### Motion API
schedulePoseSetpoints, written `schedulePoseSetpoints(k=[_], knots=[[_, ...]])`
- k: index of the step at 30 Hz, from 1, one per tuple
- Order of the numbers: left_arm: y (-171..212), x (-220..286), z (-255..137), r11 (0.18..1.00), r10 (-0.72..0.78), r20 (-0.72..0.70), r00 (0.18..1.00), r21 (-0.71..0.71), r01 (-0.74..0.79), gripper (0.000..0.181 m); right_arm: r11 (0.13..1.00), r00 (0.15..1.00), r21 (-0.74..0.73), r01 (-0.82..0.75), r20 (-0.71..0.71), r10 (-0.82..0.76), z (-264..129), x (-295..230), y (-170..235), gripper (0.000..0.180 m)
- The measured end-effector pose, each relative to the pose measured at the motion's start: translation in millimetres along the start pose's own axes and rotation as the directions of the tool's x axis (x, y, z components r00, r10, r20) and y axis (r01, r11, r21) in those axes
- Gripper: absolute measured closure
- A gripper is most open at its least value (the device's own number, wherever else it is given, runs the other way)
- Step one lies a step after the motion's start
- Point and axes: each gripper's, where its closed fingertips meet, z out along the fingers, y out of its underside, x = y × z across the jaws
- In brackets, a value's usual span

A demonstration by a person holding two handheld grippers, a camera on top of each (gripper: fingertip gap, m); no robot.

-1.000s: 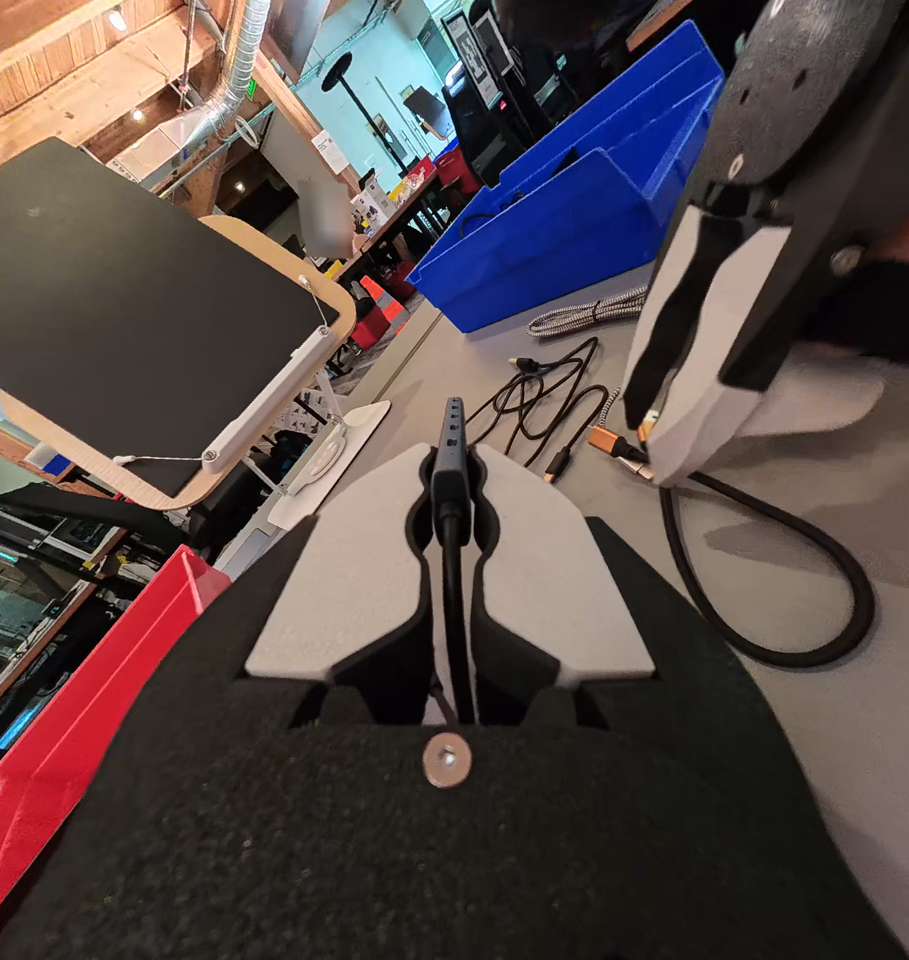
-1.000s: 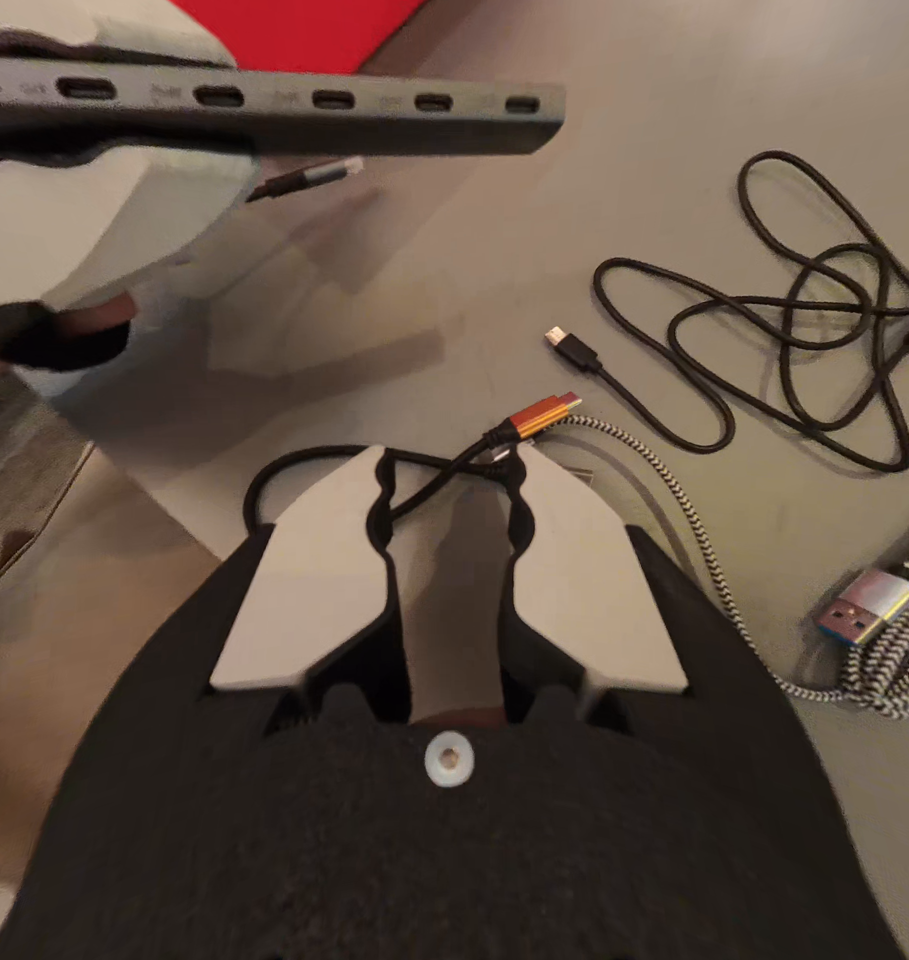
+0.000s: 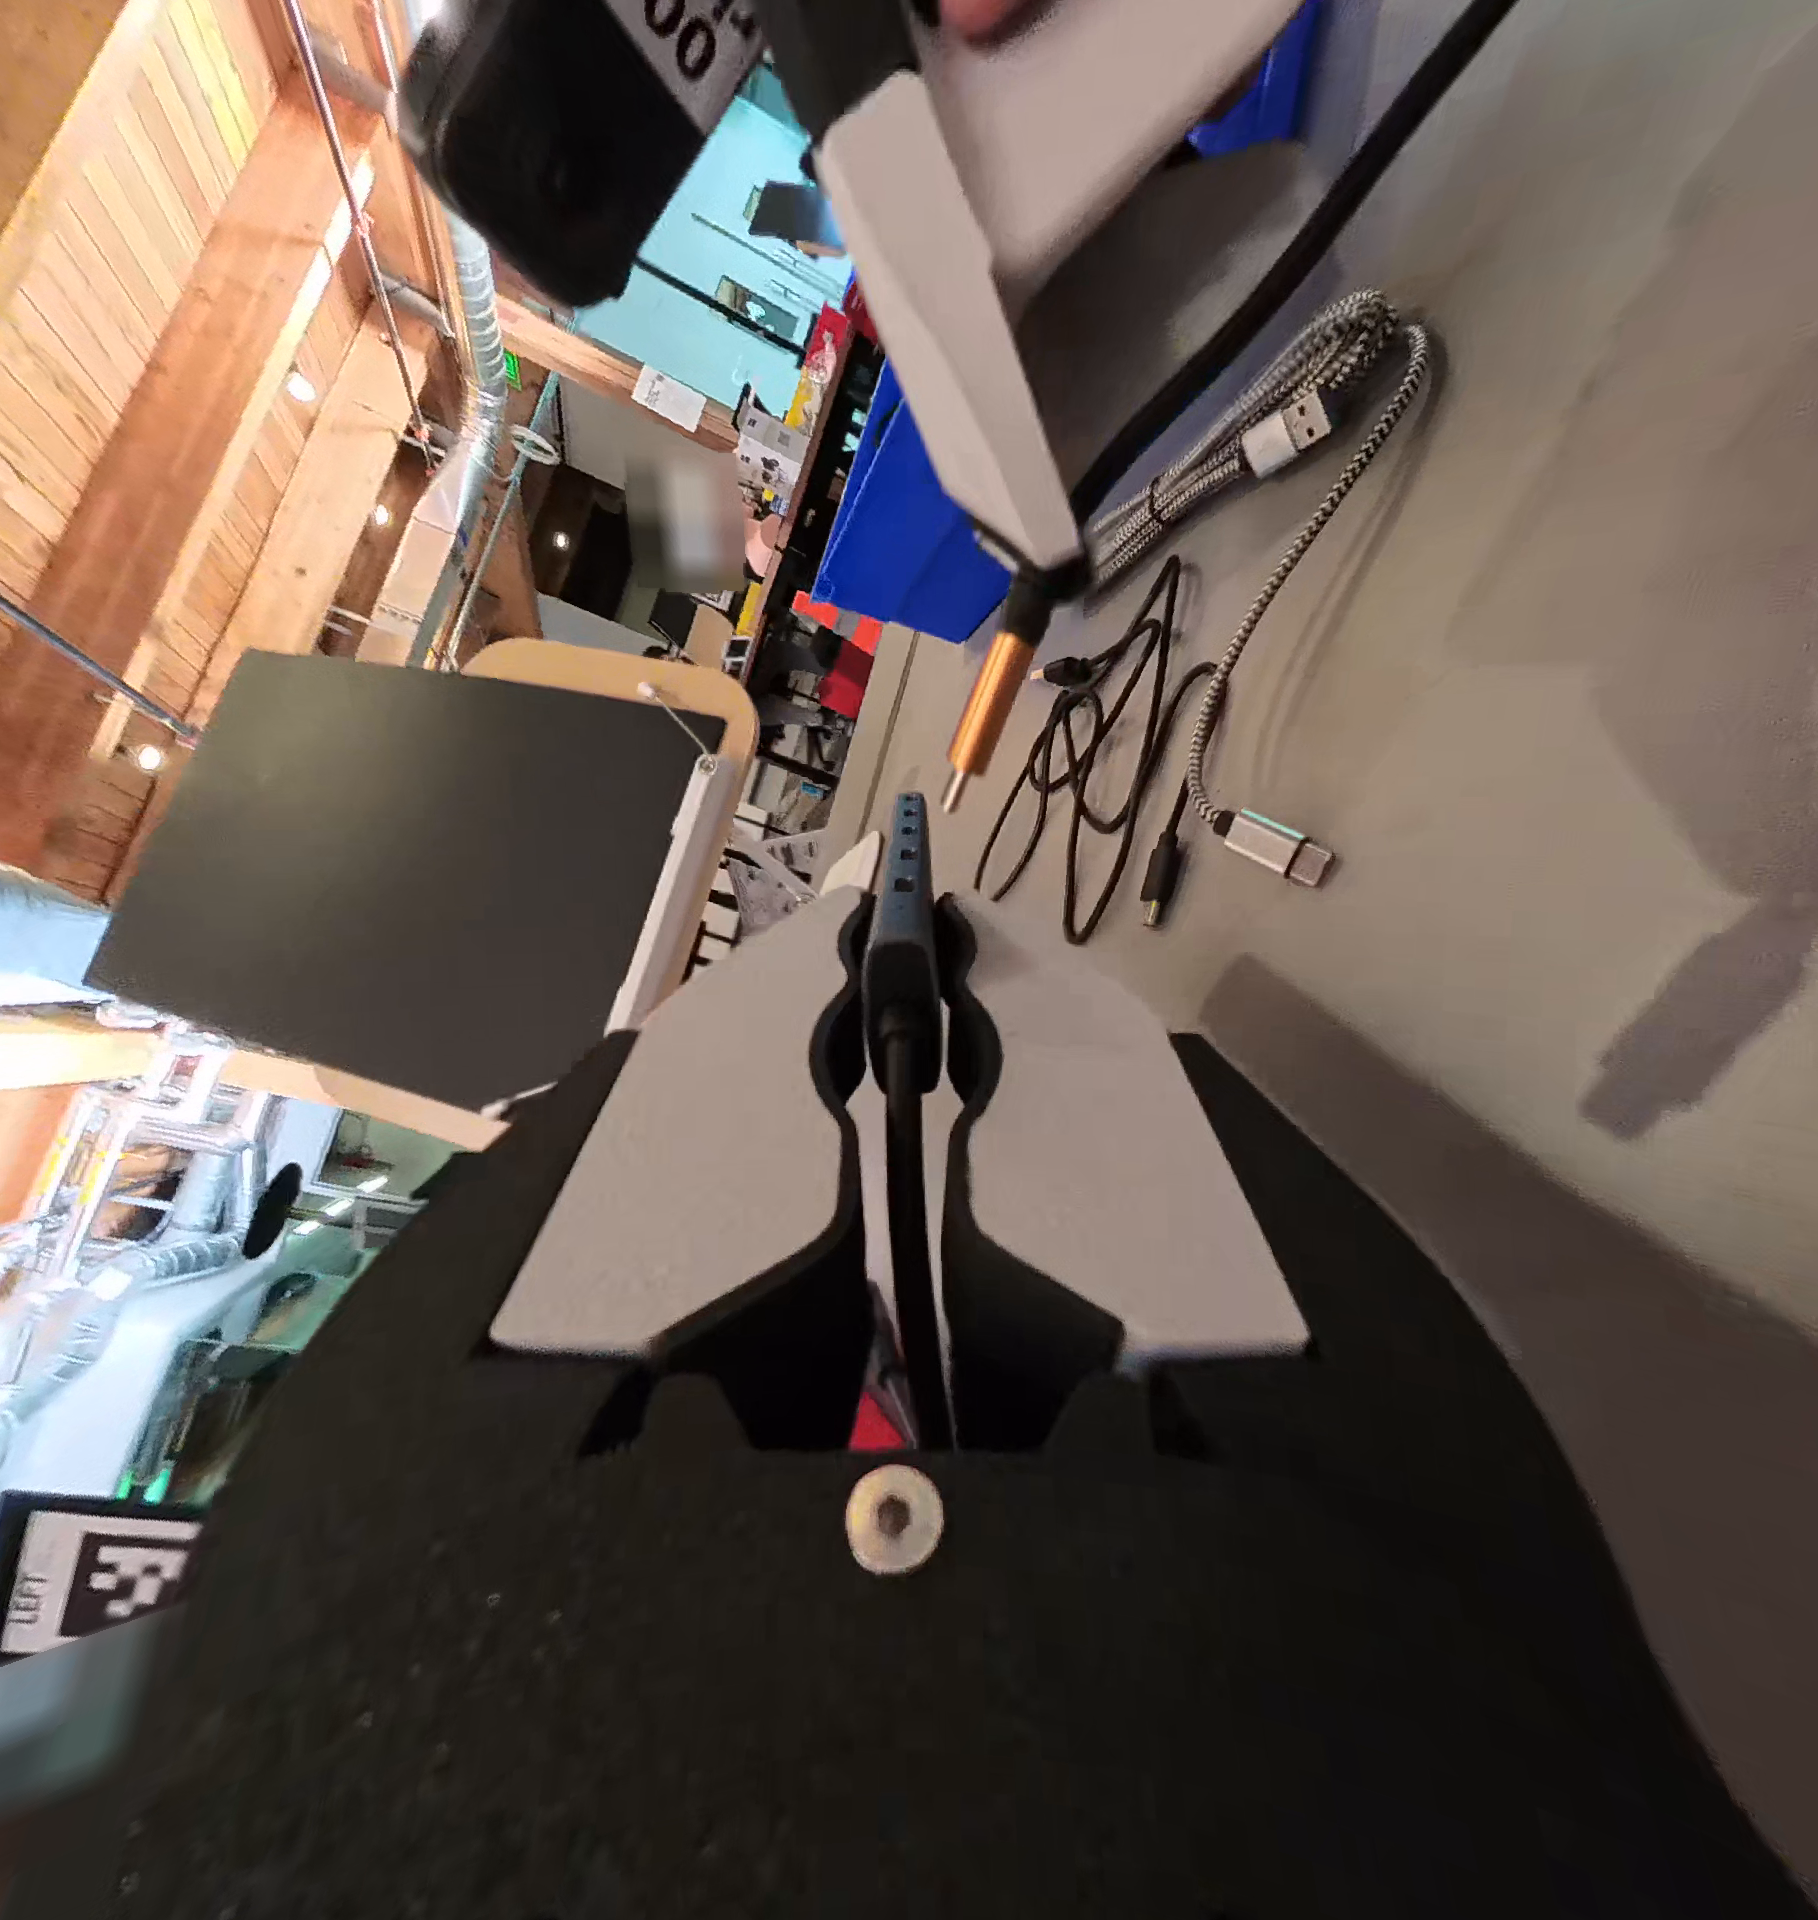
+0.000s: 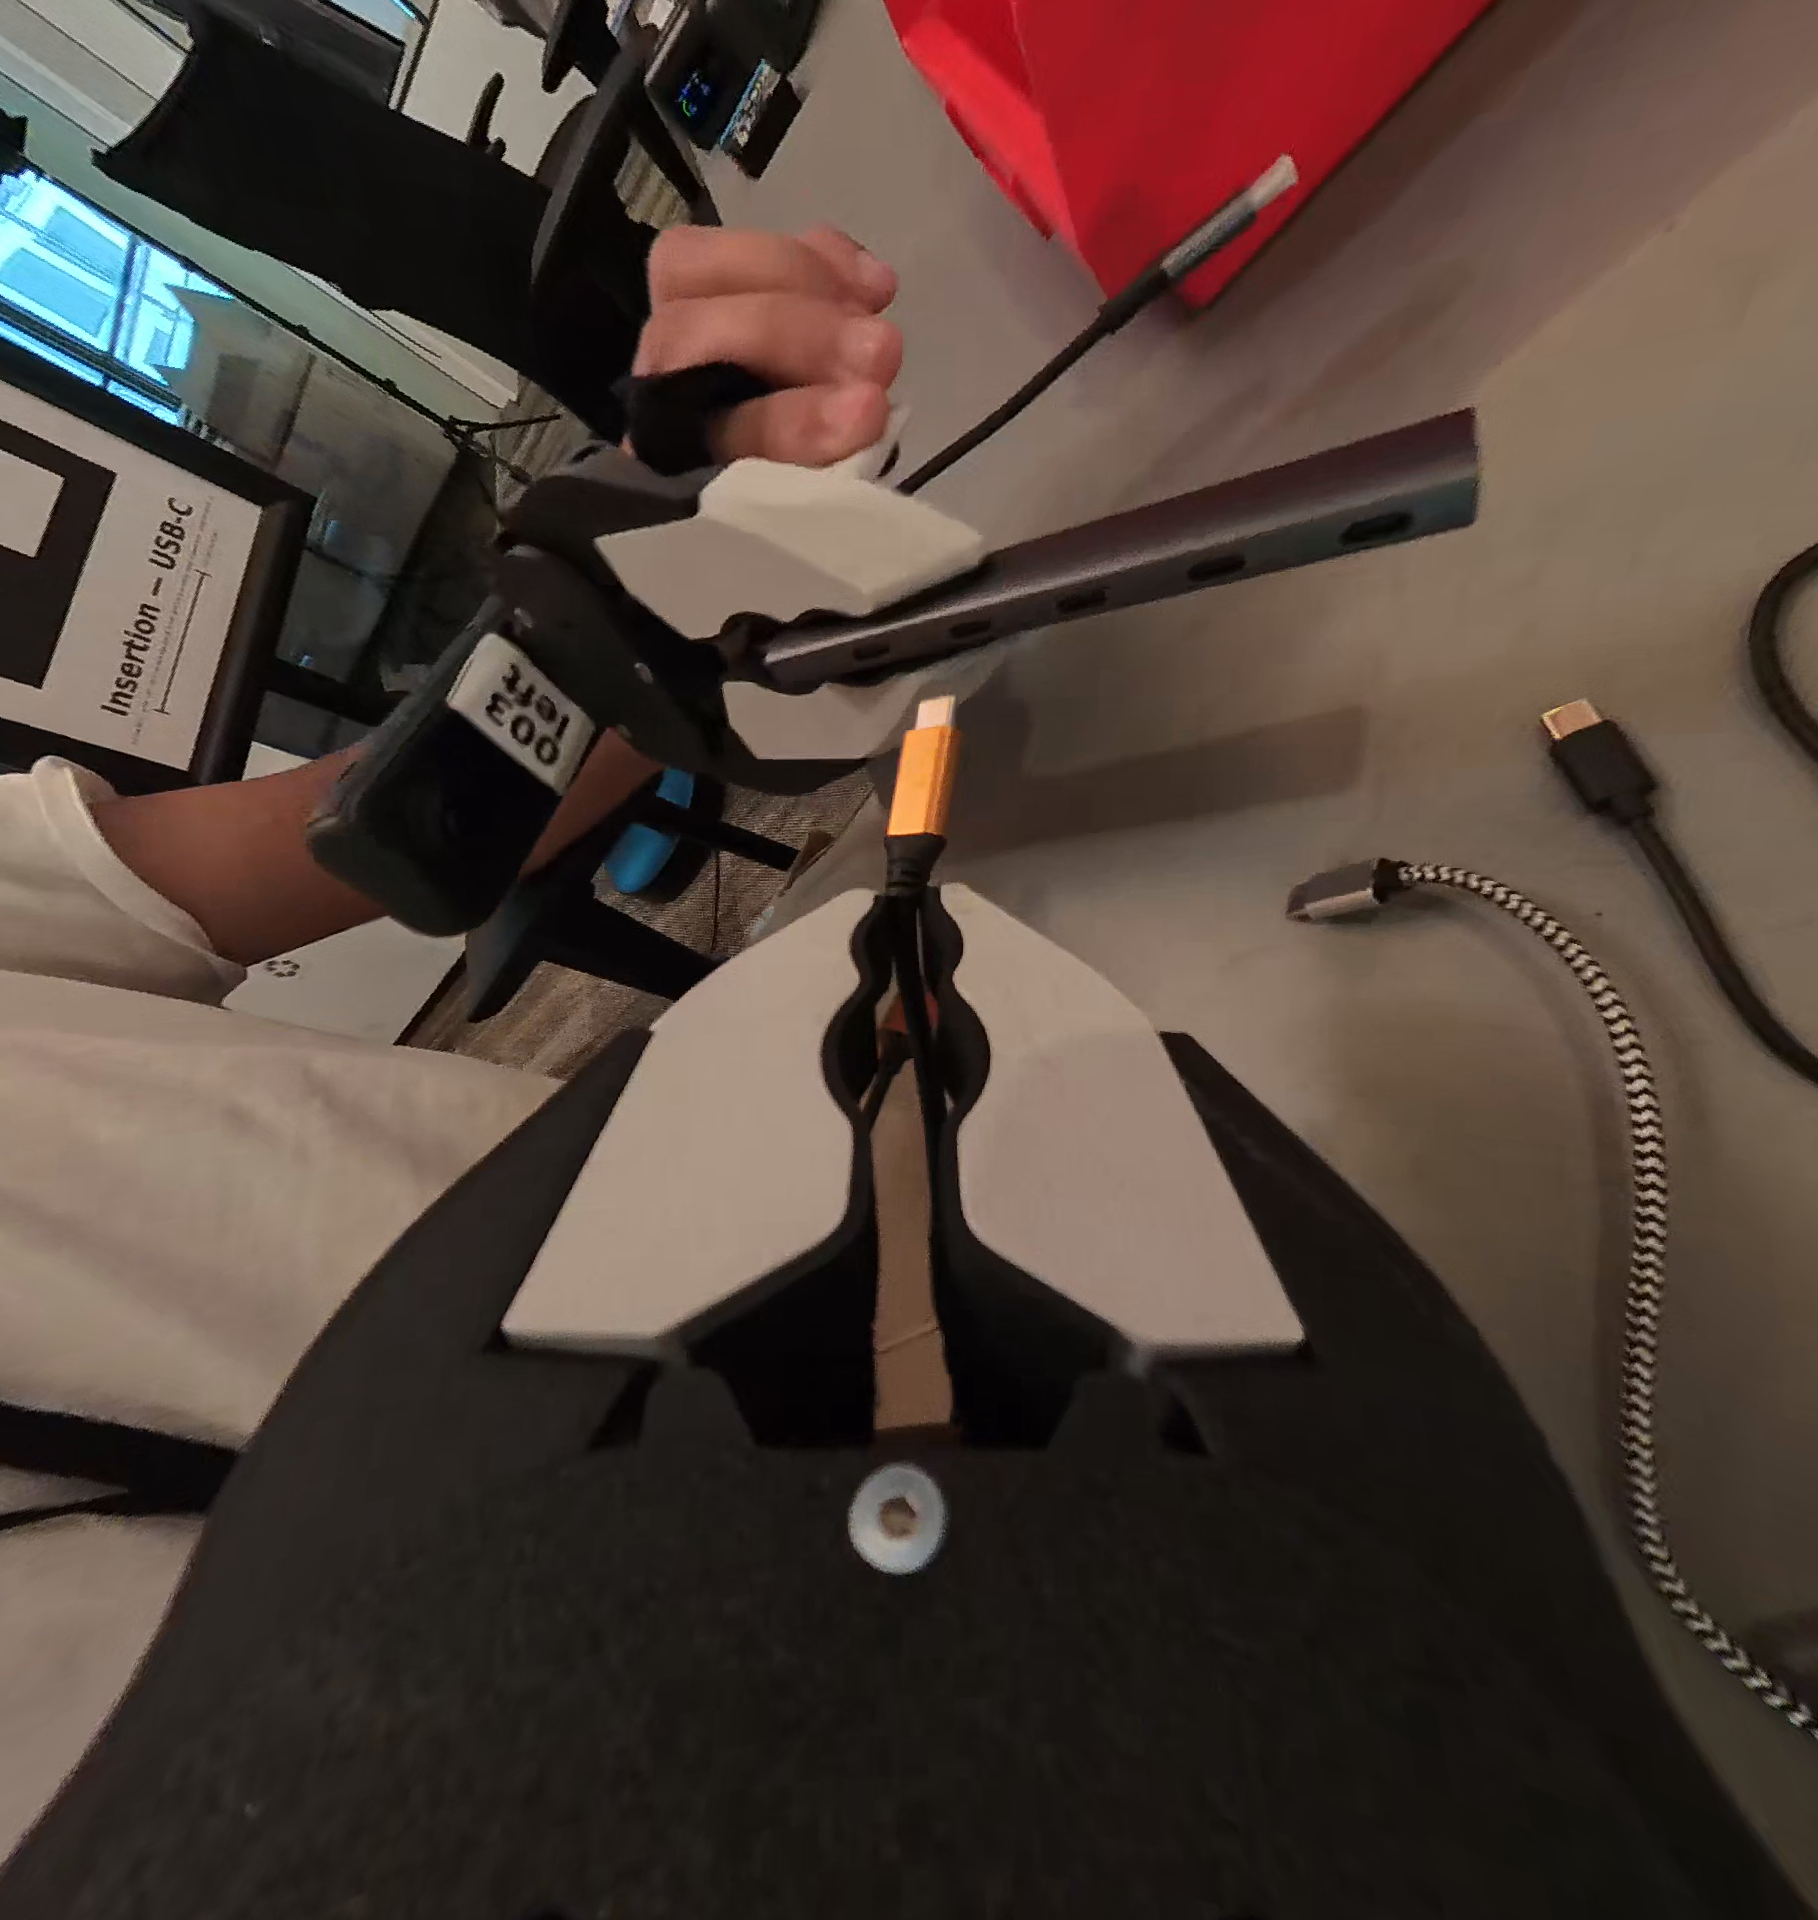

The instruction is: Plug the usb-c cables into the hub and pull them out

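My left gripper (image 3: 903,914) is shut on a dark grey USB hub (image 3: 905,862) and holds it in the air above the grey table, its row of ports facing the other gripper. The hub (image 4: 1196,561) also shows in the right wrist view, held by the left gripper (image 4: 884,623). My right gripper (image 4: 910,899) is shut on the black cable just behind an orange USB-C plug (image 4: 924,774). The plug's metal tip is just short of the hub's port side, not inserted. In the left wrist view the right gripper (image 3: 1035,577) holds the orange plug (image 3: 988,707) tip down next to the hub's far end.
On the table lie a black cable with a USB-C plug (image 4: 1601,764), a black-and-white braided cable with a silver plug (image 4: 1336,894) and a coiled thin black cable (image 3: 1102,748). A blue bin (image 3: 905,530) and a red bin (image 4: 1175,125) stand at the table's edges. A person's arm and white sleeve (image 4: 105,935) are at the left. The left gripper's tips are roughly 6 cm from the right gripper's.
My right gripper was open over the orange plug on the table; it has shut on the cable, lifted it and brought the plug up to the hub. The hub has tilted.
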Motion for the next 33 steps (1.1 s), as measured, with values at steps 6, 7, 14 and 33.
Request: schedulePoseSetpoints(k=[6, 7, 14, 33], knots=[[-8.7, 8.1, 1.1, 0.998, 0.069, -0.018, 0.997, 0.010, -0.068, 0.171, 1.000, 1.000, 0.007, -0.019, 0.025, 0.018, -2.3, 0.5, -0.1, 0.175], [-8.5, 9.4, 1.8, 0.998, 0.068, -0.026, 0.997, 0.007, -0.067, 0.171, 1.000, 1.000, 0.001, -0.015, 0.014, 0.015, -2.2, 2.2, 1.3, 0.175], [-6.7, 14.2, 4.7, 0.998, 0.067, -0.044, 0.997, 0.002, -0.067, 0.171, 0.999, 1.000, -0.053, -0.004, 0.025, 0.006, 5.5, -4.1, 10.6, 0.175], [-6.0, 18.6, 4.5, 0.991, 0.136, -0.054, 0.989, -0.012, -0.136, 0.171, 0.998, 1.000, -0.069, -0.011, 0.027, 0.013, 10.1, -4.1, 14.3, 0.175]])
